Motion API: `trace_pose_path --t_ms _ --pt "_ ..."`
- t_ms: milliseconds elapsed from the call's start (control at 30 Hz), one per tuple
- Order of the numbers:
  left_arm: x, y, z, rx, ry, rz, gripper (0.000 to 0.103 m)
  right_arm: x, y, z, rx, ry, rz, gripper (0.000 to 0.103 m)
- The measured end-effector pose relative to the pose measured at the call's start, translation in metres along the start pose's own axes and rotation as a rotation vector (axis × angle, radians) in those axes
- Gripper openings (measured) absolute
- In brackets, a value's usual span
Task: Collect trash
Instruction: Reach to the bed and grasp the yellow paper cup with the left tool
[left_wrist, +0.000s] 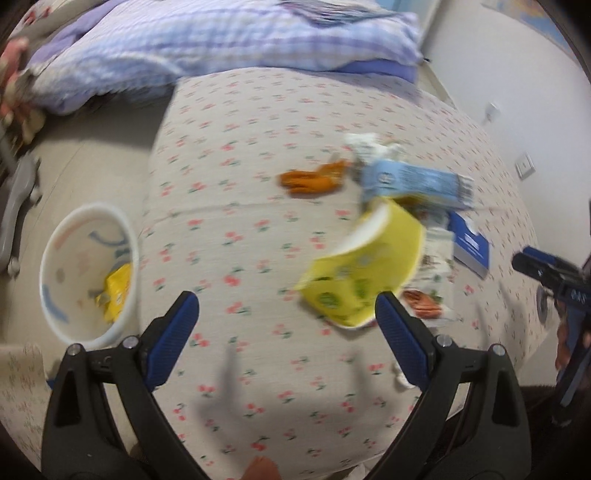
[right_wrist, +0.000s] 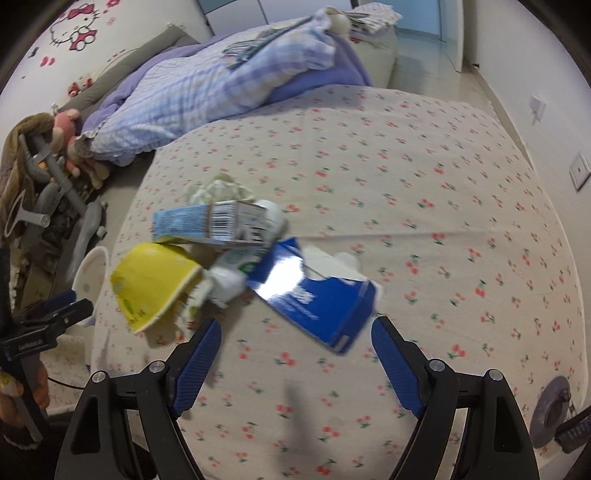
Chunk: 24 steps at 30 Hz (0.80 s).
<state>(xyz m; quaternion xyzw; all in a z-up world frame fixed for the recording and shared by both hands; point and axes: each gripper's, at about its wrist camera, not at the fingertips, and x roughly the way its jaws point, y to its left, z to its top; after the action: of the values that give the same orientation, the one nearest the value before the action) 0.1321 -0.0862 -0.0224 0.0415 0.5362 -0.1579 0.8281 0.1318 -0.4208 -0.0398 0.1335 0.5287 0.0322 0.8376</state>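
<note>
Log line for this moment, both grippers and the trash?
left gripper: open, empty | right gripper: open, empty | yellow bowl, blue carton on bed | bin: holds yellow wrapper

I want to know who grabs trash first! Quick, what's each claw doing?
Left gripper: open, holding nothing.
Right gripper: open, holding nothing.

left claw (left_wrist: 286, 314): jaws wide apart, empty, angled down | right claw (right_wrist: 295, 341): likewise, seemingly empty (blurred)
</note>
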Motion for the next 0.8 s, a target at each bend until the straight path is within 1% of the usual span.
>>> trace_pose_path --t_ms 133,233,333,567,733,767,800 --pt "0.003 -0.030 0.000 0.097 -0.009 -0.003 0.096 0.001 -0.019 -0.003 0.029 0.013 -0.018 0.085" --pt "0.010 -0.047 0.001 0.150 0.004 -0.005 0.096 0.000 -0.025 -0.003 0.041 0.019 -0.022 0.085" --pt "0.022 -0.059 0.001 0.209 0.028 0.018 0.096 0.002 -0.027 -0.003 0.040 0.025 -0.027 0.085" --pt "0.045 -0.070 -0.002 0.318 0.067 0.101 0.096 0.016 -0.023 -0.002 0.013 0.060 -0.042 0.085" --pt "0.059 -0.070 -0.002 0.354 0.079 0.118 0.096 0.033 -0.018 -0.001 -0.046 0.101 -0.081 0.085" --pt "0.060 -0.071 -0.003 0.364 0.078 0.122 0.095 0.037 -0.016 -0.001 -0.067 0.109 -0.096 0.085" --pt "0.061 -0.071 -0.002 0.372 0.076 0.125 0.090 0.042 -0.014 -0.001 -0.093 0.115 -0.112 0.085"
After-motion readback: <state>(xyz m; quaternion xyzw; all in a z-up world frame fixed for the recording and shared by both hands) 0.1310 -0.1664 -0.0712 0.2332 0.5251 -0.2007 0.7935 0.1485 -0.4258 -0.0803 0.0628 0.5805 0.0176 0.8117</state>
